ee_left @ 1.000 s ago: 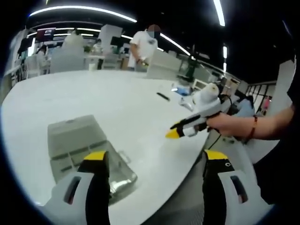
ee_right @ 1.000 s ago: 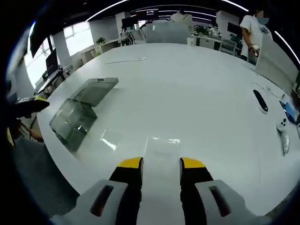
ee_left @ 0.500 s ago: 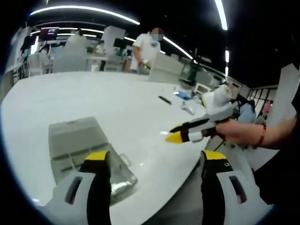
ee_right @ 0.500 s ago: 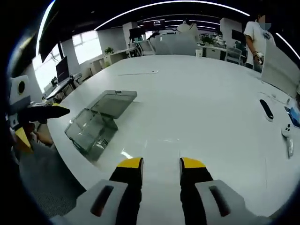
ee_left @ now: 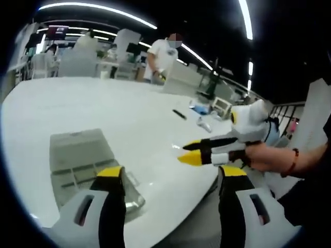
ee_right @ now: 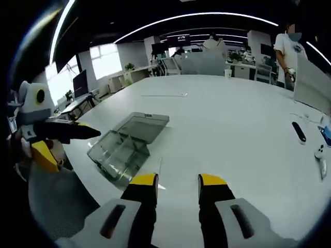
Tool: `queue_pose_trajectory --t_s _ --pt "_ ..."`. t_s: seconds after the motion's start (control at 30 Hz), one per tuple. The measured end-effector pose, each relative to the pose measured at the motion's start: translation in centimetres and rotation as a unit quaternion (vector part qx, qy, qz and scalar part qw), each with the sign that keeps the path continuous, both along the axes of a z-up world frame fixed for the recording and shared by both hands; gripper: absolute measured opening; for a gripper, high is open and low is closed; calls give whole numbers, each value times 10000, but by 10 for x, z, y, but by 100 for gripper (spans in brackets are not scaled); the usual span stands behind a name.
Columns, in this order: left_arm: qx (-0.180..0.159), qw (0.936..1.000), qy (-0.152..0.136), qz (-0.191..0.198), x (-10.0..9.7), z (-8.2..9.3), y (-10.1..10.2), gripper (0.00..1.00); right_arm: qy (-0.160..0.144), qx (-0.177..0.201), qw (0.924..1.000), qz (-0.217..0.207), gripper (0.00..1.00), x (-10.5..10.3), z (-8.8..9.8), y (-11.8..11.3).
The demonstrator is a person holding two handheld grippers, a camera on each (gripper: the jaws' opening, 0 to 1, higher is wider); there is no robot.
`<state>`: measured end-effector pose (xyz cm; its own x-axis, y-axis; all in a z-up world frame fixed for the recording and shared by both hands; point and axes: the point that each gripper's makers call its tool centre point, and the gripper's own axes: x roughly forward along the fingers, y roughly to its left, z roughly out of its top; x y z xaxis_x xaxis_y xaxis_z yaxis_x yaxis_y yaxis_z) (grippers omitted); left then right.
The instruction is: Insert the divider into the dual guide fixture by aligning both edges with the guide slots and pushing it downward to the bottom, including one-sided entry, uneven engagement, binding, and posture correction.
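The clear plastic guide fixture (ee_left: 77, 165) lies on the white table (ee_left: 119, 108) just ahead of my left gripper (ee_left: 171, 173), whose jaws stand wide apart with nothing between them. My right gripper (ee_left: 187, 151) reaches in from the right, above the table's edge, held by a hand (ee_left: 269, 157). In the right gripper view the fixture (ee_right: 126, 147) sits ahead and left of my right gripper (ee_right: 177, 180). Its jaws hold a narrow gap on the faint, see-through divider (ee_right: 159, 168), of which little but one edge shows. My left gripper (ee_right: 75, 150) hangs open at the far left.
The table's curved near edge (ee_right: 77, 181) runs under both grippers, with floor below. A black remote (ee_right: 299, 130) and a white controller (ee_right: 320, 155) lie far right. A person (ee_left: 163, 54) stands beyond the table among desks and screens.
My right gripper has lifted off the table with the divider and swung towards the fixture, which now looks nearer in its view. In the left gripper view it has risen and come closer.
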<state>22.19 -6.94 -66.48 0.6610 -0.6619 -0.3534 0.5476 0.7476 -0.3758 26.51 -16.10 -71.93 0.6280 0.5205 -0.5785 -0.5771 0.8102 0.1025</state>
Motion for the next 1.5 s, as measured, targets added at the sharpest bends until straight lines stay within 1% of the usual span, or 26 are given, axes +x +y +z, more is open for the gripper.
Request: queue_pose_trajectory --t_s 0.1,0.17,0.23,0.3,0.43,0.5,0.6,0.63,0.77,0.9,1.03,1.17,1.27,1.37,1.5 --pt "-139 9999 34 90 0 4 2 66 -99 78 9999 117 27 -5 8 11" --pt "-205 9997 0 106 0 6 2 63 -155 78 9996 209 27 -7 12 17" --pt "-257 9996 29 114 1 6 2 62 -212 60 9995 240 27 -8 14 21" --pt "-274 9996 44 106 1 6 2 59 -212 151 9993 259 27 -10 15 25" --pt "-346 9992 56 177 0 9 5 57 -256 216 9991 256 27 -14 18 31" --pt "-384 9989 68 241 0 10 7 55 -268 231 9989 313 27 -16 20 35" --pt "-483 9981 179 350 0 9 11 50 -353 283 9983 362 27 -18 25 41" --pt "-552 9976 199 372 0 10 12 50 -355 302 9982 372 27 -19 26 42" --pt "-621 9969 266 400 -1 9 14 46 -411 388 9975 428 27 -23 32 49" --pt "-805 9951 328 463 -2 12 14 41 -464 407 9967 536 27 -27 36 56" --pt "-932 9933 413 546 0 11 15 34 -525 460 9958 589 27 -30 41 62" --pt "-1028 9919 453 587 1 12 16 32 -575 491 9953 606 27 -31 46 65" --pt "-1219 9892 475 667 2 15 17 27 -592 512 9948 645 27 -33 48 66" --pt "-1324 9875 494 694 4 17 17 24 -616 509 9944 692 27 -36 51 68" --pt "-1528 9844 567 664 5 17 14 16 -647 542 9938 722 27 -38 54 71"
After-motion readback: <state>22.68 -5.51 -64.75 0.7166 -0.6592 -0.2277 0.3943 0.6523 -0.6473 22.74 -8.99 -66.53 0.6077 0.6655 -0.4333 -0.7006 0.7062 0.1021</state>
